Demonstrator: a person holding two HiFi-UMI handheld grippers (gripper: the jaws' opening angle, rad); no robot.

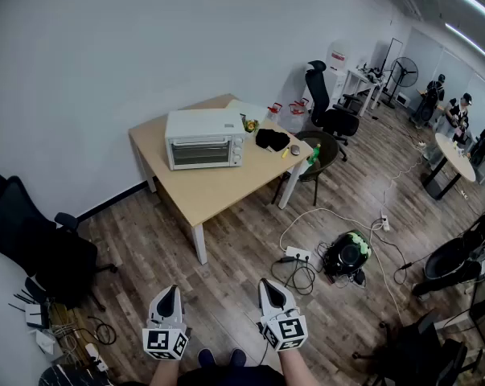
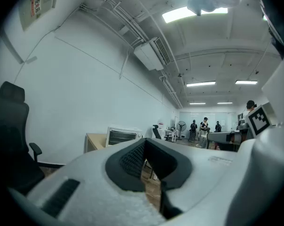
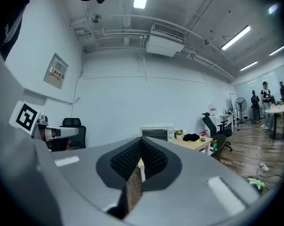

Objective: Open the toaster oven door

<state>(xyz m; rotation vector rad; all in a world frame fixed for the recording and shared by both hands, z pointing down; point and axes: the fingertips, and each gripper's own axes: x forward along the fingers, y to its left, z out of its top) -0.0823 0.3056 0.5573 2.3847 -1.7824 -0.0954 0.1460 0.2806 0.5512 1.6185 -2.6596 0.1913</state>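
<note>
- Nearest the camera, well short of the toaster oven, the grey left gripper (image 1: 169,296) and grey right gripper (image 1: 273,292) are held side by side above the floor. Each has its jaws closed tip to tip with nothing between them.
- Between the grippers and the oven lies brown wood-plank floor (image 1: 226,272). A white power strip (image 1: 297,254) with cables sits off to the oven's front right.
- The light wooden table (image 1: 214,191) with white legs carries the oven on its rear part, near the wall.
- The white, box-shaped metal toaster oven (image 1: 203,138) faces the person. Its glass door (image 1: 199,153) stands upright and closed, and the handle is too small to make out.
- Just right of the oven lies a black bundle (image 1: 272,140).
- By my reading, nothing of the task is done yet. Still to come are the walk up to the oven, a grip on the door's top edge and the pull downward.
</note>
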